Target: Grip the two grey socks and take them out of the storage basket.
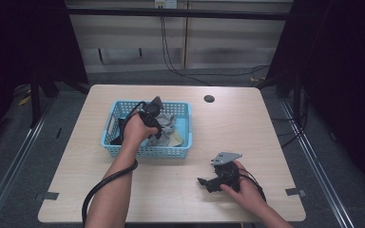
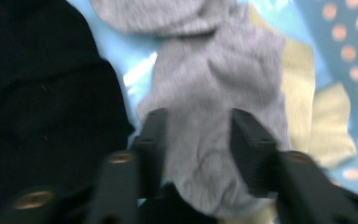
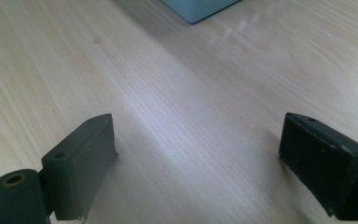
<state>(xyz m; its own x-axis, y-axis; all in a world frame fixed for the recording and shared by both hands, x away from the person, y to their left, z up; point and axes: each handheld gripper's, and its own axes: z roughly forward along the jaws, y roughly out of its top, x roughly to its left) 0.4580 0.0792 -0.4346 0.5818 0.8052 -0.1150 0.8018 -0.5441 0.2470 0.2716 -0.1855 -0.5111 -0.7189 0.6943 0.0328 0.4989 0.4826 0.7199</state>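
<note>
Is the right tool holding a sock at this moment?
No, the right tool has its jaws spread wide over the bare wooden table, with nothing between them.

The high view looks down on the table (image 1: 171, 190); claw cameras sit close, sharing the blue basket (image 1: 145, 152).

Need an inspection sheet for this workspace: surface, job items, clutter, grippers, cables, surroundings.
Surface: light wooden table, round dark hole near the far edge.
Job's things: blue plastic lattice basket holding a grey sock, black cloth, pale yellow cloth.
Clutter: nothing seen.
Grippers: left gripper over the basket, jaws apart astride the grey sock; right gripper open, low over bare table.
Cables: black cable trails from the left gripper.
Surroundings: dark frame, grey floor, wall cables.
</note>
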